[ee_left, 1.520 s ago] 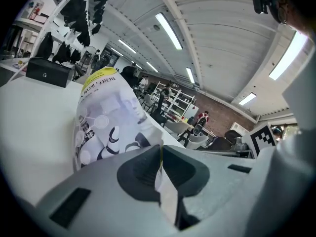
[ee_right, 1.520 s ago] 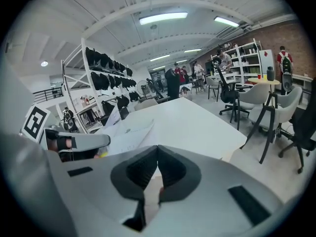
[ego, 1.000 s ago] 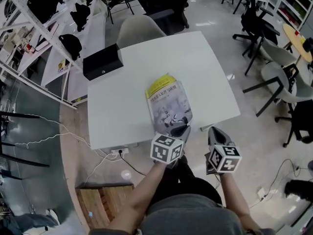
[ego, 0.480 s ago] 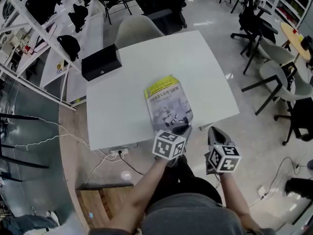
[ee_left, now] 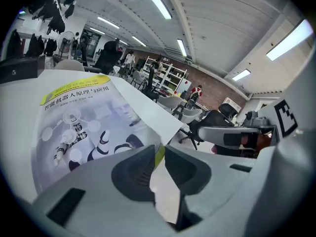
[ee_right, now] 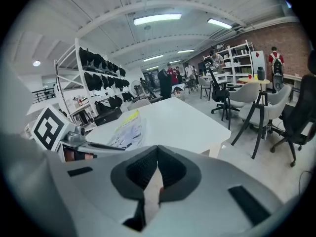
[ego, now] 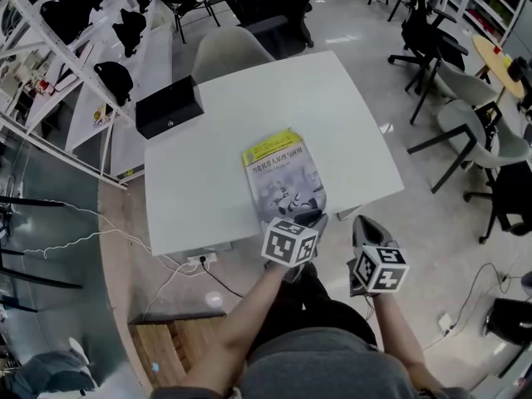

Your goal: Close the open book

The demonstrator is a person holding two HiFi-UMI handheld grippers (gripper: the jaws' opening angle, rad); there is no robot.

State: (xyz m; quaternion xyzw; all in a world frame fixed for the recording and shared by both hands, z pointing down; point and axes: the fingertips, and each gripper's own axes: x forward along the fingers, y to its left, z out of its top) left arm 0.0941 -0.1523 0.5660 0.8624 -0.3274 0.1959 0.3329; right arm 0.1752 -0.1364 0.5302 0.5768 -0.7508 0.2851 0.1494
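**A:** Where is the book?

**B:** The book (ego: 283, 177) lies closed on the white table (ego: 332, 98), front cover up. The yellow band of its cover is at the far end. Its near end reaches the table edge closest to me.

**A:** And your left tool?

**B:** My left gripper (ego: 310, 220) is at the book's near right corner, pointing forward and down. Its jaws are opening. I see a gap between them, and a sliver of the book's yellow-green edge shows at the tips. The pads are not pressing on it.

**A:** The right one?

**B:** My right gripper (ego: 363, 221) is just beside the left, past the near edge of the table and over the floor. Its jaws are pressed together at the tips, and nothing sits between them.

**A:** What else is on the table?

**B:** A black box (ego: 169, 106) sits at the far left corner, well apart from the book. A pale chair (ego: 231, 50) stands at the table's far side.
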